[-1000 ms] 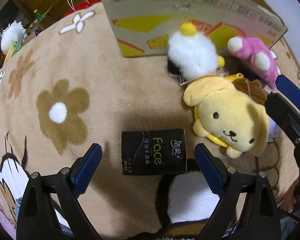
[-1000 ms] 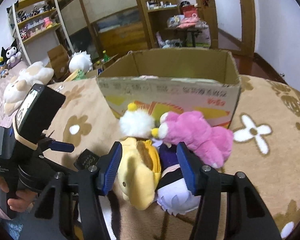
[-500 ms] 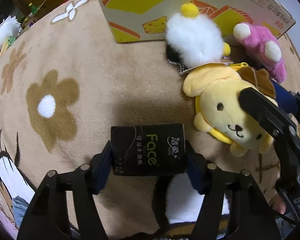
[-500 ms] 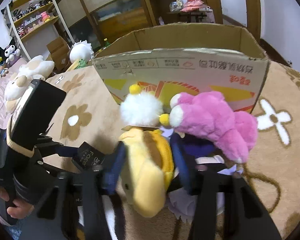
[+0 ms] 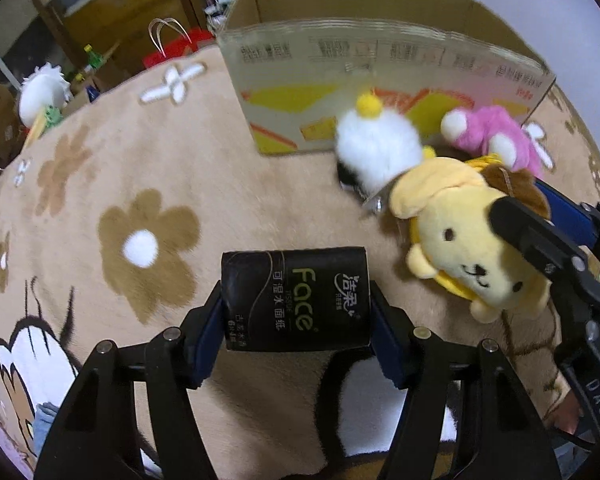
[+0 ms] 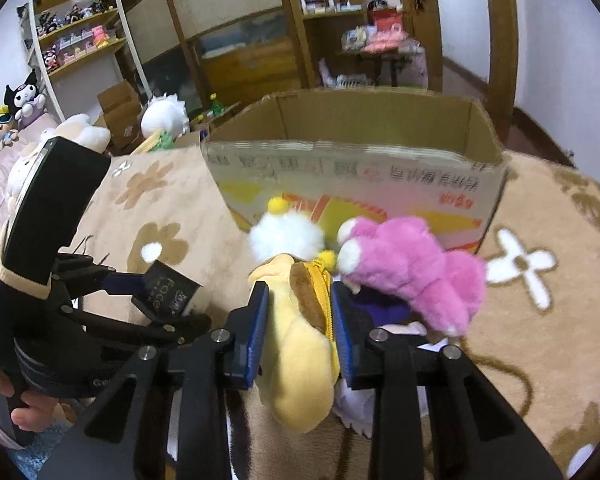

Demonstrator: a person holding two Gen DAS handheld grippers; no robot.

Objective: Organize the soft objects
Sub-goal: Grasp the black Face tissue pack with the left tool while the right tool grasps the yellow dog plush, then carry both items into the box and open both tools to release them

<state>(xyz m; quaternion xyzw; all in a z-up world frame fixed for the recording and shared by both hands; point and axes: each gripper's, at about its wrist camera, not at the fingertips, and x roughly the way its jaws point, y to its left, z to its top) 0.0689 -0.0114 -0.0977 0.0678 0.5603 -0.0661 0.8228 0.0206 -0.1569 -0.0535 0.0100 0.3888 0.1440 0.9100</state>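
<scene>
On a flower-patterned rug (image 5: 148,168), the left gripper (image 5: 296,316) clamps a black "Face" tissue pack (image 5: 296,300); the right gripper (image 6: 300,320) squeezes a yellow dog plush (image 6: 300,344).

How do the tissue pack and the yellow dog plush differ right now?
The tissue pack is black, boxy and printed; the yellow dog plush is rounded and fuzzy. The left gripper clamps the pack flat across its ends; the right gripper squeezes the plush's head. Both are gripped.

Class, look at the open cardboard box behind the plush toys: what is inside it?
Inside the open cardboard box, only bare brown inner walls show. Its printed front wall covers the floor of the box, so whether anything lies at the bottom cannot be seen.
</scene>
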